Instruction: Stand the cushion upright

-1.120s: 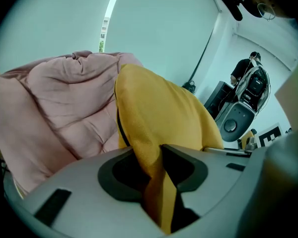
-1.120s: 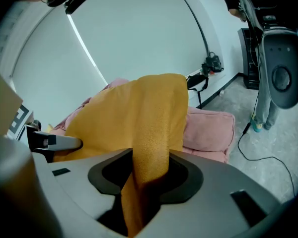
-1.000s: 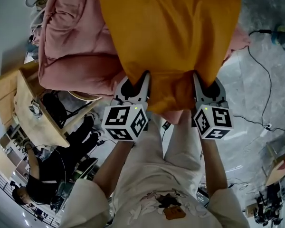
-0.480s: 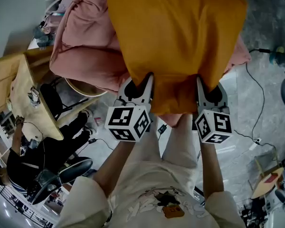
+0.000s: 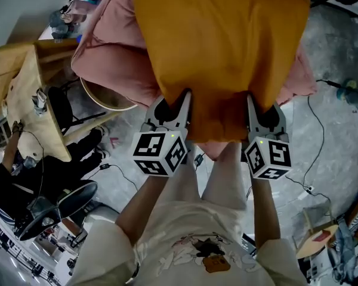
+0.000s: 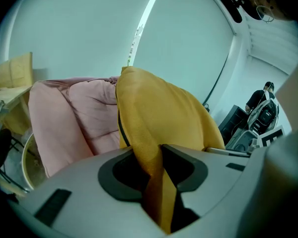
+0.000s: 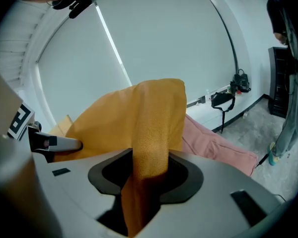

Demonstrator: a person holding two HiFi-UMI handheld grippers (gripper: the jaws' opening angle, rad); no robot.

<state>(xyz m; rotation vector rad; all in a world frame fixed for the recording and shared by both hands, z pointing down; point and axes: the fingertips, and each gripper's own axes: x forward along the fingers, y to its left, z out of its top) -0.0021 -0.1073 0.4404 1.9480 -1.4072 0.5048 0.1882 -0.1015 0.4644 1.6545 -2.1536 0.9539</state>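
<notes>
Cushion point(image 5: 218, 46): matt, coarse-woven orange cloth; pink quilt point(image 5: 116, 64): soft cloth.

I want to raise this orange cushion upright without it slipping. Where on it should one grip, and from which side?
Grip the orange cushion along its near edge, at two spots set apart, coming from the person's side, as the left gripper and right gripper do. That edge is thin enough for the jaws; the middle probably bulges too thick.
</notes>
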